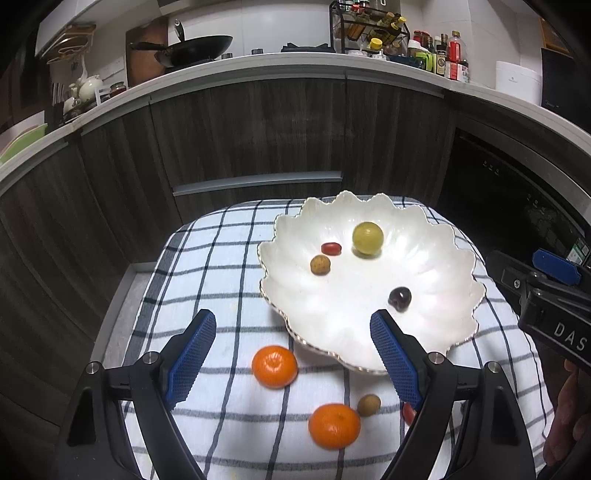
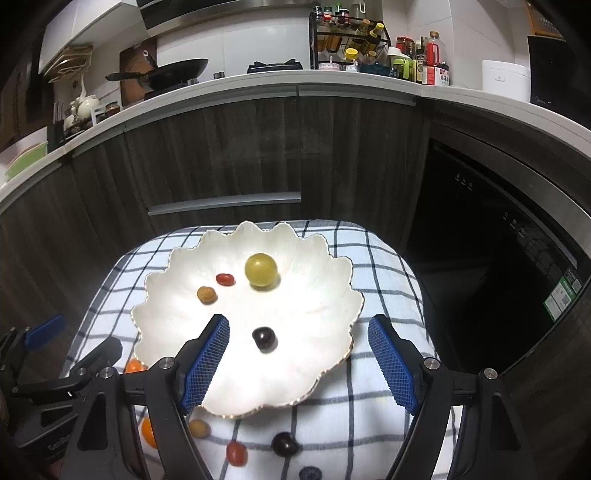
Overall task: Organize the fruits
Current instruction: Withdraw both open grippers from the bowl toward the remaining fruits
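Note:
A white scalloped dish (image 1: pixel 424 266) (image 2: pixel 317 295) sits on a checked cloth. In it lie a yellow-green round fruit (image 1: pixel 367 237) (image 2: pixel 261 270), a small red tomato (image 1: pixel 330 248) (image 2: pixel 225 279), a tan longan (image 1: pixel 320 265) (image 2: pixel 206 294) and a dark cherry (image 1: pixel 400 298) (image 2: pixel 264 338). On the cloth lie two oranges (image 1: pixel 274 366) (image 1: pixel 334 425), a longan (image 1: pixel 368 405) (image 2: pixel 199 428), a tomato (image 2: pixel 236 453) and a dark cherry (image 2: pixel 285 444). My left gripper (image 1: pixel 293 349) is open above the nearer orange. My right gripper (image 2: pixel 298 352) is open over the dish's front edge.
The checked cloth (image 1: pixel 207 280) covers a small table in front of dark kitchen cabinets (image 1: pixel 258 129). A dark oven front (image 2: pixel 498 258) stands to the right. The countertop behind carries a wok (image 1: pixel 192 48) and a spice rack (image 1: pixel 369 26). A blueberry-like fruit (image 2: pixel 309 473) lies at the bottom edge.

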### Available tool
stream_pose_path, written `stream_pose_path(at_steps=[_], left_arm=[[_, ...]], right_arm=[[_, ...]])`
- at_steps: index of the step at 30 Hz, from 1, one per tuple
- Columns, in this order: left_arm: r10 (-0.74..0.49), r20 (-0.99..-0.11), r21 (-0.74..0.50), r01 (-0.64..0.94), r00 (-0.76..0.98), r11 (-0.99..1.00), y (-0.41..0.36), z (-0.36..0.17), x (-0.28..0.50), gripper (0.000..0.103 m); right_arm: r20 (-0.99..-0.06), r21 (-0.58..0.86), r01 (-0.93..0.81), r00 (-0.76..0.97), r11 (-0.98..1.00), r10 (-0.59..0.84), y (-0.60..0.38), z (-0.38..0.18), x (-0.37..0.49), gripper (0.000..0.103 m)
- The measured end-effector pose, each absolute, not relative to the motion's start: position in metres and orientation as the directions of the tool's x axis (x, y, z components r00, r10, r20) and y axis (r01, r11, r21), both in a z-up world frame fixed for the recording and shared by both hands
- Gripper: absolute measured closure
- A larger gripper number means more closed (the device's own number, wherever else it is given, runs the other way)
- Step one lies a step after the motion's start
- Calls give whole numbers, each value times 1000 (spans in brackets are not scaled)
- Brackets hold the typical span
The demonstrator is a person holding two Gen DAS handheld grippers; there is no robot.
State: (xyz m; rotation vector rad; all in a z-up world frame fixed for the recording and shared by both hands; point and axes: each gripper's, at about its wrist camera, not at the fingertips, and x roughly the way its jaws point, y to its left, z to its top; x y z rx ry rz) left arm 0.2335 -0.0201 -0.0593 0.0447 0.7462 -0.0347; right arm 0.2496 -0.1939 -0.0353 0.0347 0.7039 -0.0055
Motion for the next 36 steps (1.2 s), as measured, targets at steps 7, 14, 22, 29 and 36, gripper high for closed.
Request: stream_pose_path(at_steps=[7, 14, 22, 29, 36], left_arm=[[-33, -681, 23, 67, 731, 997, -25, -66, 220, 17], [-47, -677, 23, 85, 734, 996, -26, -71, 205, 17], [-62, -672, 13, 96, 738, 995, -23, -83, 193, 17], [-66, -670, 30, 116, 740, 993, -22, -90, 184, 17], [-66, -672, 45, 130, 738, 991, -20, -99, 174, 17]], right_arm=[[-649, 27, 24, 761, 999, 0, -195, -39, 235, 24], [-649, 26, 9, 761, 1000, 10, -194, -45, 220, 24], [-655, 17, 0, 755, 1000, 11, -191, -53, 210, 24], [-654, 8, -17, 757, 1000, 18, -185, -58, 201, 25], [-666, 20, -57, 744, 998, 56, -177, -68, 194, 25]])
